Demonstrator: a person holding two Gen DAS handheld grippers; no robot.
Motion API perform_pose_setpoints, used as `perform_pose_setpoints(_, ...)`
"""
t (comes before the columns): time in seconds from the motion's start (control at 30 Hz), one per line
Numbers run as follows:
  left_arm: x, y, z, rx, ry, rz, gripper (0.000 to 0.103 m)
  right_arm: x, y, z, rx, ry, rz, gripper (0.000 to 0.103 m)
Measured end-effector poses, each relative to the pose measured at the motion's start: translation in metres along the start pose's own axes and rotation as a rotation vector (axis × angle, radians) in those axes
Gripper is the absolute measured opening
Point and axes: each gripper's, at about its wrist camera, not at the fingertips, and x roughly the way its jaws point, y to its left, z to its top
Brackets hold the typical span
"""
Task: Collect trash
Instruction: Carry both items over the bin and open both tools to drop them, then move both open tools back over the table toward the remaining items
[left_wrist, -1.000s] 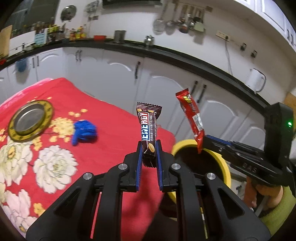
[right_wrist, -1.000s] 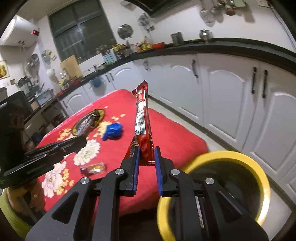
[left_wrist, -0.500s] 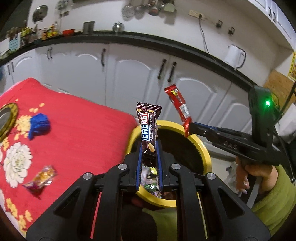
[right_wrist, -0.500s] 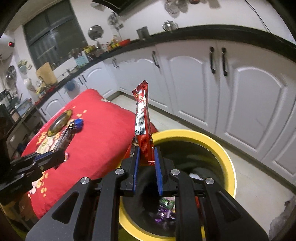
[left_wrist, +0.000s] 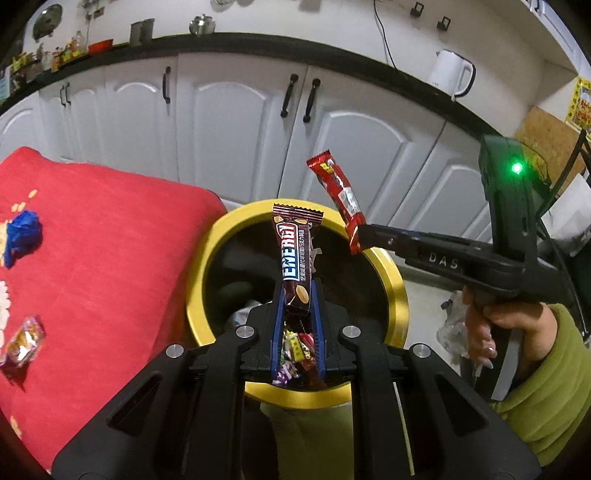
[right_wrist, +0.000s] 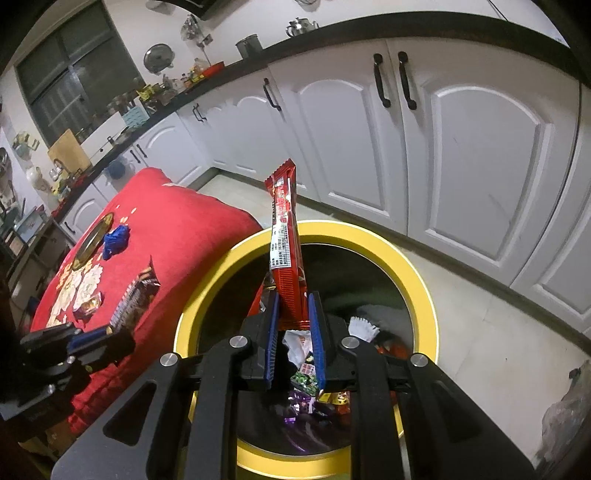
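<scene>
My left gripper (left_wrist: 298, 295) is shut on a brown "Energy" bar wrapper (left_wrist: 295, 254), held upright over the yellow-rimmed bin (left_wrist: 199, 273). My right gripper (right_wrist: 293, 301) is shut on a red snack wrapper (right_wrist: 286, 251), also upright above the bin (right_wrist: 421, 284). In the left wrist view the right gripper (left_wrist: 364, 236) reaches in from the right with the red wrapper (left_wrist: 338, 192) over the bin's far rim. The left gripper (right_wrist: 107, 330) and its brown wrapper (right_wrist: 135, 299) show at the left of the right wrist view. Several wrappers lie inside the bin.
A table with a red flowered cloth (left_wrist: 92, 258) stands left of the bin. On it lie a blue crumpled piece (left_wrist: 20, 236), an orange candy wrapper (left_wrist: 22, 343) and a gold-rimmed metal plate (right_wrist: 90, 240). White cabinets (left_wrist: 229, 118) stand behind.
Both grippers have swung from over the table to above the bin, each keeping its wrapper. The bin's inside has come into view.
</scene>
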Motion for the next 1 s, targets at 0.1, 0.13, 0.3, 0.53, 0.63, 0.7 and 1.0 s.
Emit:
perform_pose_setpoints(0.1, 0.008, -0.003, -0.002, 0.006, 0.019, -0.002, 0.009, 0.001, -0.007, -0.001, 0.015, 0.004, -0.001, 0.018)
perform_pose_setpoints(0.13, 0.011, -0.004, -0.002, 0.008, 0.025, -0.003, 0.009, 0.001, -0.010, -0.001, 0.025, 0.007, 0.002, 0.018)
perform_pose_setpoints(0.3, 0.021, -0.008, -0.002, 0.016, 0.038, -0.002, 0.009, 0.003, -0.019, 0.001, 0.041, 0.015, 0.011, 0.020)
perform_pose_setpoints(0.53, 0.021, -0.004, -0.006, 0.001, 0.037, 0.021, 0.047, -0.001, -0.024, 0.001, 0.054, 0.001, 0.003, 0.038)
perform_pose_setpoints(0.63, 0.012, -0.001, -0.007, -0.006, 0.012, 0.050, 0.072, -0.005, -0.024, 0.002, 0.060, -0.013, 0.000, 0.038)
perform_pose_setpoints(0.7, 0.005, 0.000, -0.007, 0.003, -0.010, 0.070, 0.081, -0.008, -0.022, 0.004, 0.057, -0.022, 0.003, 0.038)
perform_pose_setpoints(1.0, -0.032, 0.022, -0.002, -0.028, -0.105, 0.172, 0.086, -0.018, 0.012, 0.013, -0.010, -0.058, 0.043, 0.044)
